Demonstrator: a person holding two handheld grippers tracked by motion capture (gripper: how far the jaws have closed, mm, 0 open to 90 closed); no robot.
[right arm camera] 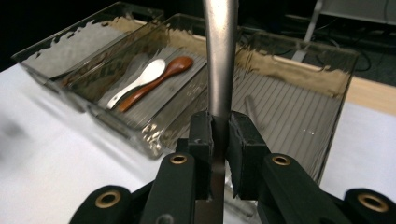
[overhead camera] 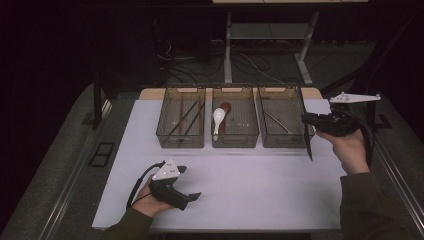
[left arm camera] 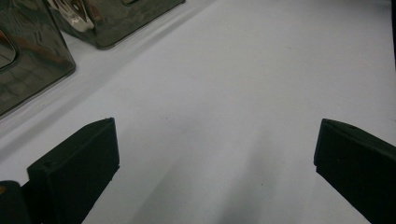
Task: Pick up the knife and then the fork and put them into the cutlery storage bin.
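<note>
Right gripper (right arm camera: 219, 135) has its jaws clamped tight on a flat metal utensil (right arm camera: 219, 56), probably a knife. The top of it is cut off at 12 o'clock in the right gripper view, so I can't tell for sure. From above, the utensil (overhead camera: 307, 137) hangs dark and nearly upright at the right bin's (overhead camera: 280, 141) front right corner, tip toward 6 o'clock. The right gripper (overhead camera: 306, 120) is held up off the table (overhead camera: 250, 185), hand under it, wrist bent back.

Left gripper (overhead camera: 192, 196) sits low at about 7 o'clock on the table, jaws spread wide with nothing between them, hand wrapped round the handle.

Middle bin (overhead camera: 235, 137) has a white spoon (overhead camera: 218, 119) and a brown spoon (overhead camera: 226, 109) touching. Left bin (overhead camera: 181, 140) holds thin dark sticks (overhead camera: 186, 119), hard to make out. No readable writing anywhere.
</note>
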